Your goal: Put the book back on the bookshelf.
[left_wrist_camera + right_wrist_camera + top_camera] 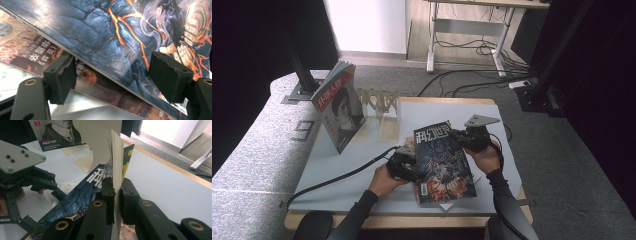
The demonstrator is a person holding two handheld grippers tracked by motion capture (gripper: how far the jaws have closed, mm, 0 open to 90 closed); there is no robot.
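Note:
A dark blue magazine (443, 162) with glowing lava art lies tilted in the middle of the table, on top of a second, orange-brown magazine (32, 50). My right gripper (456, 135) is shut on its far right corner; in the right gripper view the jaws (117, 195) pinch the paper edge and loose pages fan upward. My left gripper (414, 169) is at the magazine's left edge. In the left gripper view its jaws (115, 77) stand open, one pad below the raised edge and one over the cover (100, 32), neither pressing.
Another magazine (337, 107) with a portrait cover stands upright in a pale wooden rack (379, 102) at the back left. A light grey mat (357, 170) covers the table. Cables trail from the left gripper toward the front left. The person's forearms enter from below.

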